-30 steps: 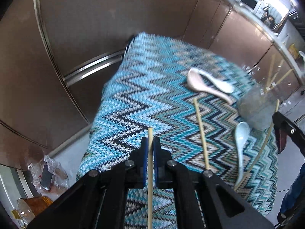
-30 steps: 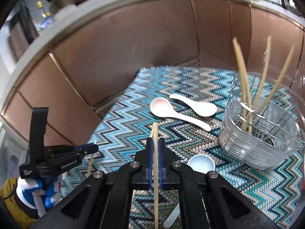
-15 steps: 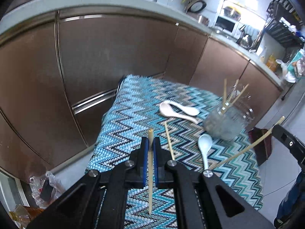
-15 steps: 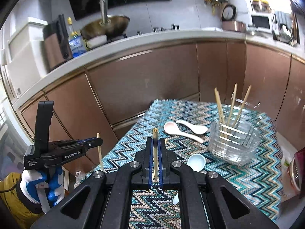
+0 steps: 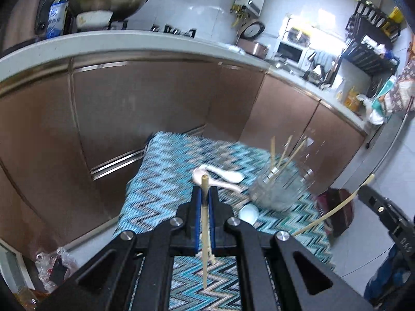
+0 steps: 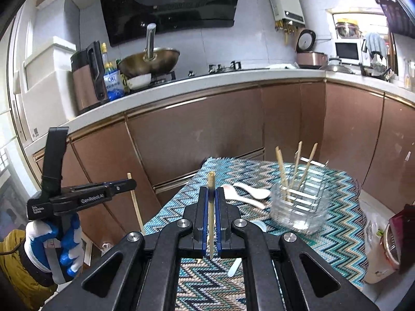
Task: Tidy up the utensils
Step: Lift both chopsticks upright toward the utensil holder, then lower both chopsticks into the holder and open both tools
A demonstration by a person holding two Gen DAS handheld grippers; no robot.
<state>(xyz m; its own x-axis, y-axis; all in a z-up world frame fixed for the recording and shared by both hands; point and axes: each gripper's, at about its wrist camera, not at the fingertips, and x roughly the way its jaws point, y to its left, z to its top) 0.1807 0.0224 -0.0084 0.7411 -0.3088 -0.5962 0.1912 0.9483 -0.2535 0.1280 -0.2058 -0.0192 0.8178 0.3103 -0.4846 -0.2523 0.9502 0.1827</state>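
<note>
Pale bamboo chopstick point(image 6: 211, 207) clenched in right gripper point(image 6: 212, 194) jaws, long axis along them; another bamboo chopstick point(image 5: 205, 217) clenched in left gripper point(image 5: 204, 194). Clear ribbed glass holder point(image 6: 298, 207) ahead-right of both jaws, nearer the right.

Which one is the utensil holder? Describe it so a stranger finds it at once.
Find the zigzag cloth below the brown cabinets. At its right stands the holder, a clear ribbed jar. Unlike the flat white spoons beside it, it stands upright with chopsticks sticking out.
</note>
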